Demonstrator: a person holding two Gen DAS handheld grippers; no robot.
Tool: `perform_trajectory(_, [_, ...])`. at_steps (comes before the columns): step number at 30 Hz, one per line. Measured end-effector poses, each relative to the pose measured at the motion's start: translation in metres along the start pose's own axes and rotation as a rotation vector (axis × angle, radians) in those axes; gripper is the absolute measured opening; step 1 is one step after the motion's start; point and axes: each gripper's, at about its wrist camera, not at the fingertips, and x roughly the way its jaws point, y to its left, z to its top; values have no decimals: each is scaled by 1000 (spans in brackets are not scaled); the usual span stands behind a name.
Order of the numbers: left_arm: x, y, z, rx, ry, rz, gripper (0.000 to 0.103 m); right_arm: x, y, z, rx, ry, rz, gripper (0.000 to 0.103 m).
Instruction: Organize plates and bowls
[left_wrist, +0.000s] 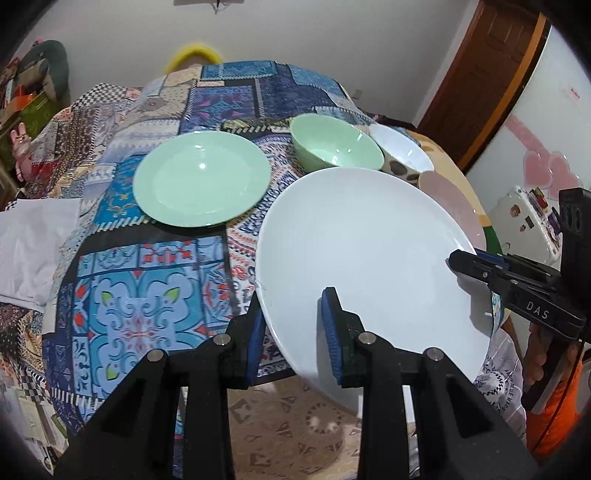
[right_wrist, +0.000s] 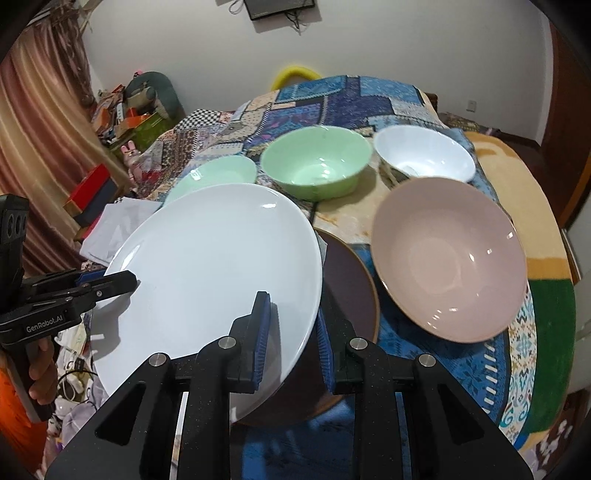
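A large white plate (left_wrist: 365, 251) (right_wrist: 218, 266) is held tilted above the table between both grippers. My left gripper (left_wrist: 293, 325) straddles its left rim, jaws on either side of the edge. My right gripper (right_wrist: 291, 332) straddles its right rim the same way; it also shows in the left wrist view (left_wrist: 476, 266). A green plate (left_wrist: 201, 179) (right_wrist: 214, 173), a green bowl (left_wrist: 334, 146) (right_wrist: 316, 162), a white bowl (left_wrist: 402, 147) (right_wrist: 424, 157) and a pink bowl (right_wrist: 448, 254) (left_wrist: 454, 199) stand on the patterned table. A dark plate (right_wrist: 351, 288) lies under the white plate's right edge.
The table carries a patchwork cloth (left_wrist: 147, 288). White paper (left_wrist: 33, 236) lies at its left edge. A curtain (right_wrist: 40, 147) and clutter stand to the left, a door (left_wrist: 484, 74) and a white appliance (left_wrist: 528, 221) to the right. Patterned floor (left_wrist: 295, 417) lies below.
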Motion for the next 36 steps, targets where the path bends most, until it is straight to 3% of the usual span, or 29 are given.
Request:
perform_trajectory(17, [51, -10, -2, 1, 103, 3, 30, 28, -29, -17, 77, 79, 7, 22])
perform_trajectory(36, [74, -8, 3, -15, 139, 0, 30, 23, -34, -17, 82, 62, -2, 22])
